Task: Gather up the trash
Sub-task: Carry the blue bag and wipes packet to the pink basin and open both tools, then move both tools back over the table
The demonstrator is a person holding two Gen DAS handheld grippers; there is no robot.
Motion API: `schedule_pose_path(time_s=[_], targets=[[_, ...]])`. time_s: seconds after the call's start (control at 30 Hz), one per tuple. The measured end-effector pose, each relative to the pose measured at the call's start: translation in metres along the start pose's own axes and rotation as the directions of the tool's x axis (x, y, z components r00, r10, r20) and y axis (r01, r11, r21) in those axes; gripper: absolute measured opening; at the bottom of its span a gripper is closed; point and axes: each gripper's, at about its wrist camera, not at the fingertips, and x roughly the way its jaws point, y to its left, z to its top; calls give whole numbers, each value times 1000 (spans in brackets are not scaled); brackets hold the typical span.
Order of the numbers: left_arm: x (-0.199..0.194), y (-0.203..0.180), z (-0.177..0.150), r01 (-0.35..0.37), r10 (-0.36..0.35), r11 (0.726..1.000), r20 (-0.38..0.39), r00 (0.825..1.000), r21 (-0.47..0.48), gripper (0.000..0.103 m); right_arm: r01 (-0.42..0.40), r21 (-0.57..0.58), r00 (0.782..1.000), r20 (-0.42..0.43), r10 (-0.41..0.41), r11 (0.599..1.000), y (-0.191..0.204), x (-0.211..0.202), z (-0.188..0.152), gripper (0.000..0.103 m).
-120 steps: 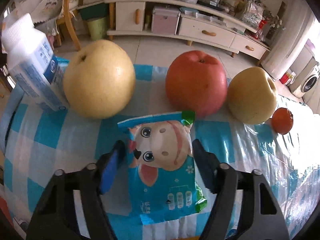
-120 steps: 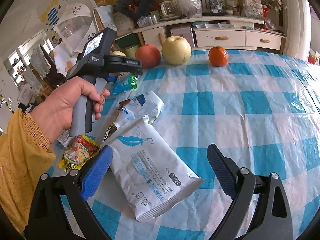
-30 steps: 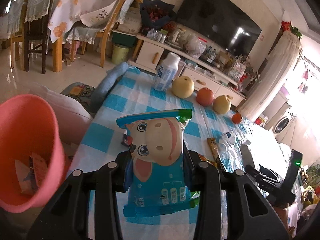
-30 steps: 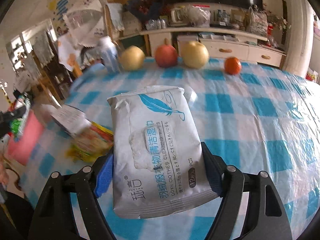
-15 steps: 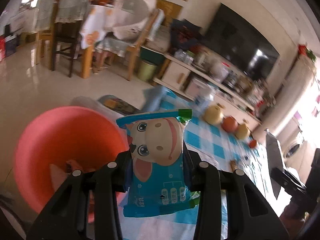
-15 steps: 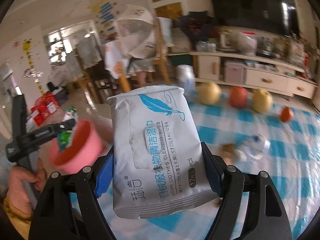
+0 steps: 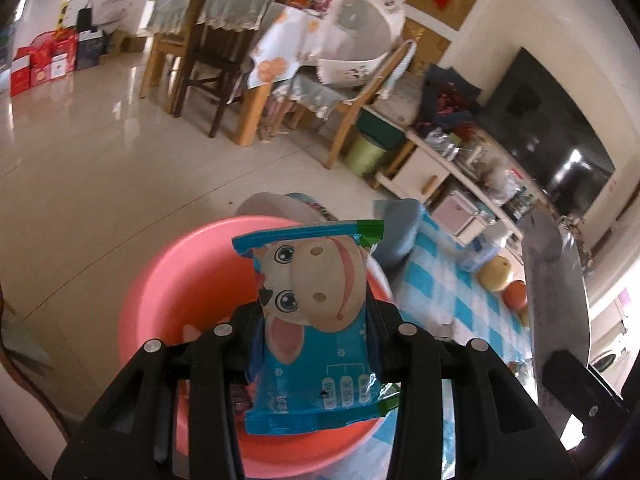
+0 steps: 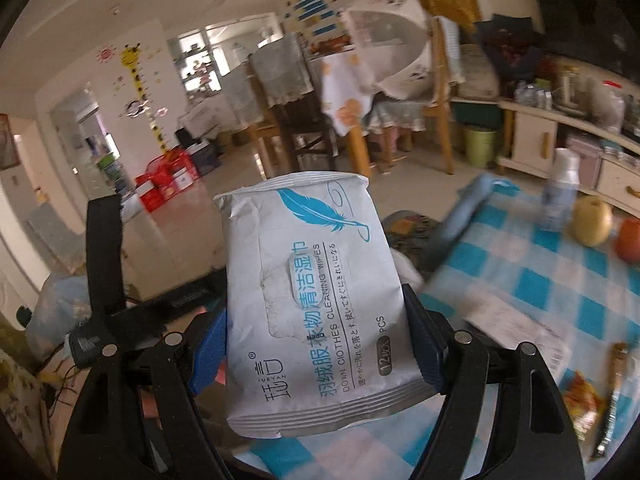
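Disposal step: my left jaws (image 7: 316, 320) clamp the snack wrapper (image 7: 316, 332) over the pink basin (image 7: 192, 276), release next; right jaws (image 8: 316, 344) clamp the wipes pack (image 8: 312, 296), awaiting its turn.

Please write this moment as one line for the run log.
left gripper: shut on blue cartoon-cow snack wrapper, over pink plastic bin | right gripper: shut on white wet-wipes pack

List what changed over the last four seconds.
Both grippers closed on trash and lifted it off the table: the left gripper carried the cartoon snack packet over the pink bin; the right gripper raised the wipes pack. Fruit stayed put.
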Motion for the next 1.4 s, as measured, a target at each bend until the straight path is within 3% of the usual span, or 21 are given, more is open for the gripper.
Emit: schedule_pose_path(time_s=[0.1,0.27,0.47,0.7,0.93,1.4], targets=[[7,16,1,-28,27,999,-22,999,-29,42,-9,-4,1000,-21,9,1000,13,27,4,78],[10,33,5,-120,118,990,-25,993,-76,74,4,48,999,-35,-2,999,7,55,2,88],[4,39,9,-130,131,987,4,991,-93,82,65,77,998,8,-66,995,-11,36,-13,90],[0,23,10,-130,132,990,34,991,-57,88,128,124,992,-2,-129,984,-36,16,-34,93],[0,6,8,-81,83,996,50,995,-32,88,164,147,986,-19,-163,975,-49,2,-56,93],[12,-60,-10,-42,36,987,44,998,157,88,216,174,976,-3,-219,961,-75,-36,-78,93]])
